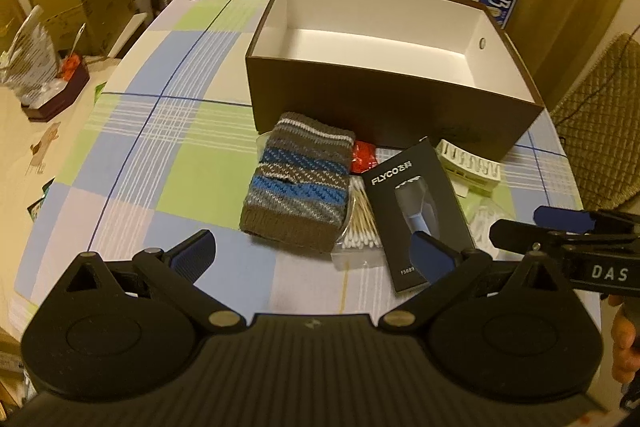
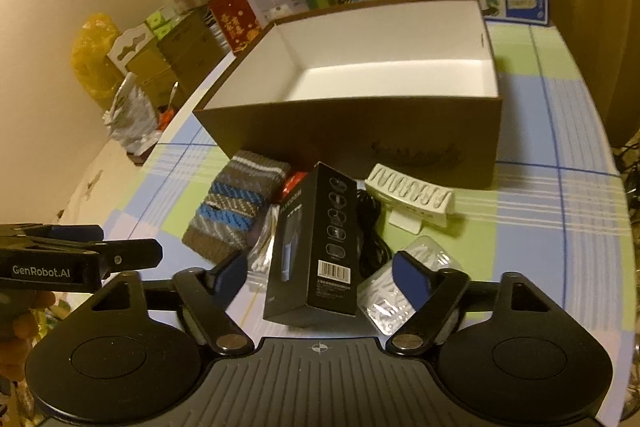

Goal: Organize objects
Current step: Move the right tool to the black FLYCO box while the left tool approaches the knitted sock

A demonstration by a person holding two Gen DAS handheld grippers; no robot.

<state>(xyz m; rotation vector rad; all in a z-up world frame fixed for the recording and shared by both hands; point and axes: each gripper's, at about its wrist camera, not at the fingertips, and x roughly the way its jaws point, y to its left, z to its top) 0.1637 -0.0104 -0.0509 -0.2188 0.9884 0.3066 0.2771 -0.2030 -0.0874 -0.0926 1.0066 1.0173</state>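
Box [image 1: 384,99] interior free; clutter [image 1: 304,187] fronts it.

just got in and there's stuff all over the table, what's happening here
A person holds a gripper in each hand over a checked table, apparently about to tidy a small pile into the open brown box, which looks empty. The pile in front of it holds a striped knit piece, a black shaver box, cotton swabs and a white rack. The left gripper and right gripper are both open, holding nothing; the right one is lined up on the shaver box.
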